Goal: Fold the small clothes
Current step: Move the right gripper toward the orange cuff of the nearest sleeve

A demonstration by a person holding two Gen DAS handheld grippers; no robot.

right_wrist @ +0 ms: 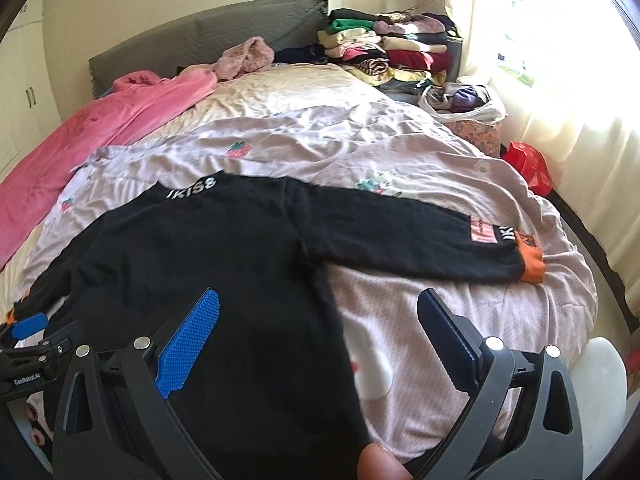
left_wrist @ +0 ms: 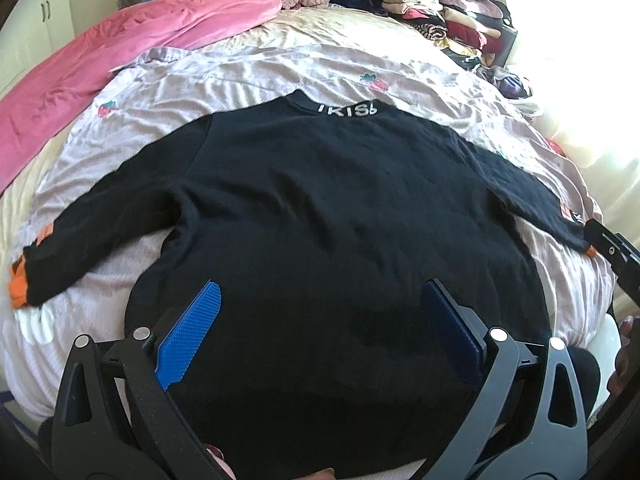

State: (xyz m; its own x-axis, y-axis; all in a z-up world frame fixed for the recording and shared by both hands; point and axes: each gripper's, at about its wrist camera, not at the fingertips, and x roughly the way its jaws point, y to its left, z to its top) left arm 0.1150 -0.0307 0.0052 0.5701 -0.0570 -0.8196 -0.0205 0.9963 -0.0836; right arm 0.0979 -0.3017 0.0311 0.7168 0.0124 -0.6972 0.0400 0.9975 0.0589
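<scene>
Blue pads up front: left gripper (left_wrist: 320,300) hangs w/ jaws spread wide over the lower body of the black sweater (left_wrist: 320,208), nothing pinched between them. Sweater lies flat, back up, on the lilac strawberry-print sheet (left_wrist: 248,76), collar w/ white lettering at the far end, both sleeves out to the sides. Far left, the left cuff (left_wrist: 20,280) shows orange trim near the bed edge. Pink garment (left_wrist: 120,40) sprawls along the left side, well apart from the sweater. Moving right: right gripper (right_wrist: 320,308) also wide apart, holding nothing, straddling the sweater's right hem edge and bare sheet. Right sleeve (right_wrist: 420,236) stretches out, orange cuff (right_wrist: 530,264) at its end. Far right corner: stack of folded clothes (right_wrist: 384,48) by the headboard, red bag (right_wrist: 528,164) near the curtain.
</scene>
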